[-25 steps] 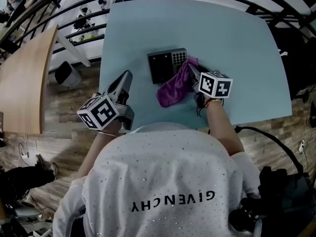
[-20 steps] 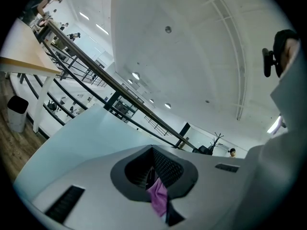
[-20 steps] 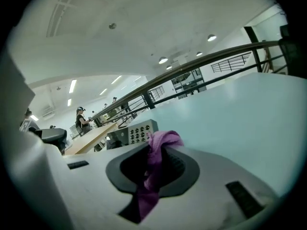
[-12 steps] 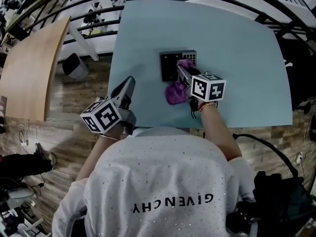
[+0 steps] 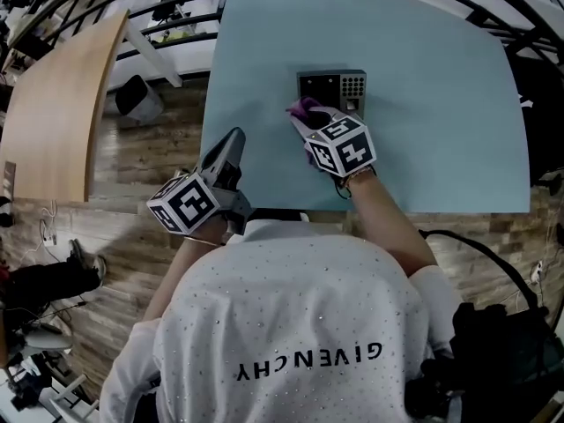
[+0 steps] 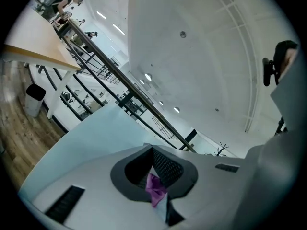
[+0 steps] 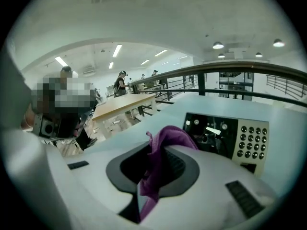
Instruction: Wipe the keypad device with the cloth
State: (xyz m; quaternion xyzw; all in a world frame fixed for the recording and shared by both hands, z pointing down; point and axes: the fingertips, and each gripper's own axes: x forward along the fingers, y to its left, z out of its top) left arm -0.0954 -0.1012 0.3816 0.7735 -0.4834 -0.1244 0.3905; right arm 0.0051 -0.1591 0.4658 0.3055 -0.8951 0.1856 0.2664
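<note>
My right tool point(image 5: 305, 118) is clamped on the purple cloth point(image 5: 305, 106). In the right gripper view the jaws of that tool point(image 7: 160, 163) are pressed onto a fold of the cloth point(image 7: 169, 135), which bunches up above them and hangs down through the seam. The keypad device point(image 5: 338, 85) lies flat on the pale blue worktop point(image 5: 432, 130), towards the middle of its far half. From the right gripper view the device point(image 7: 225, 135) shows a dark panel on its left and a pale plate with rows of round dark keys on its right. From the head view the cloth sits at the device's near-left corner, over or right against its edge, though I cannot tell whether it presses on the surface. The marker cube point(image 5: 341, 145) of my right tool sits just on the near side of the device. My left tool point(image 5: 232, 139) is held at the worktop's near-left edge, well apart from the device, and is tilted up so that its own view looks mostly at the ceiling. The jaws of this tool point(image 6: 155, 175) are drawn together, with a small purple scrap point(image 6: 154, 189) caught in the seam between them. Its marker cube point(image 5: 183, 203) sits close to my white shirt point(image 5: 291, 315), over the wooden floor point(image 5: 132, 152).
</note>
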